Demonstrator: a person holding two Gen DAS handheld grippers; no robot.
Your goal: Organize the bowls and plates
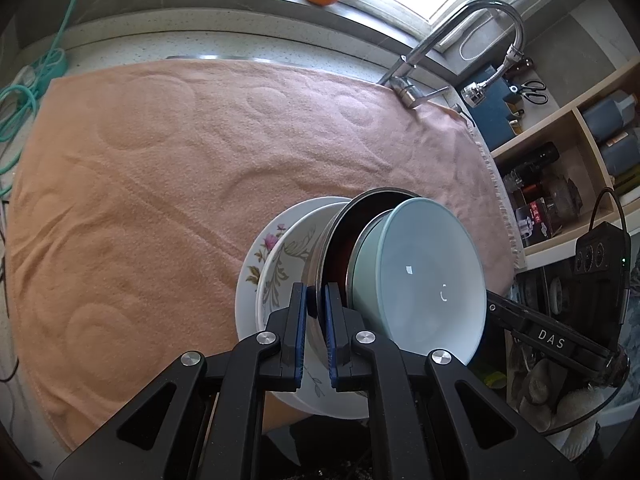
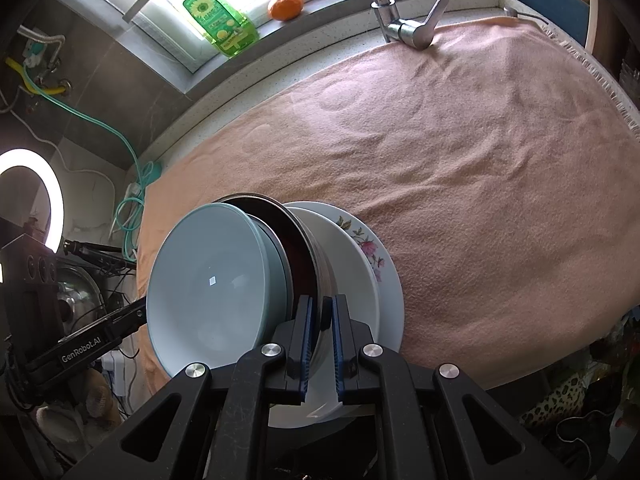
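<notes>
While the nested stack hangs over the near edge of the pink towel (image 1: pixel 168 168), both grippers clamp the rim of the steel bowl (image 1: pixel 340 232): the left gripper (image 1: pixel 316 312) and the right gripper (image 2: pixel 321 320) each have their jaws closed on it from opposite sides. Inside that bowl sits the pale blue bowl (image 1: pixel 424 276); beneath it lie a white bowl (image 1: pixel 288 256) and the floral plate (image 1: pixel 256 256). Stacking looks finished; what seems left is setting the stack down on the towel, short of the faucet (image 1: pixel 416 92).
</notes>
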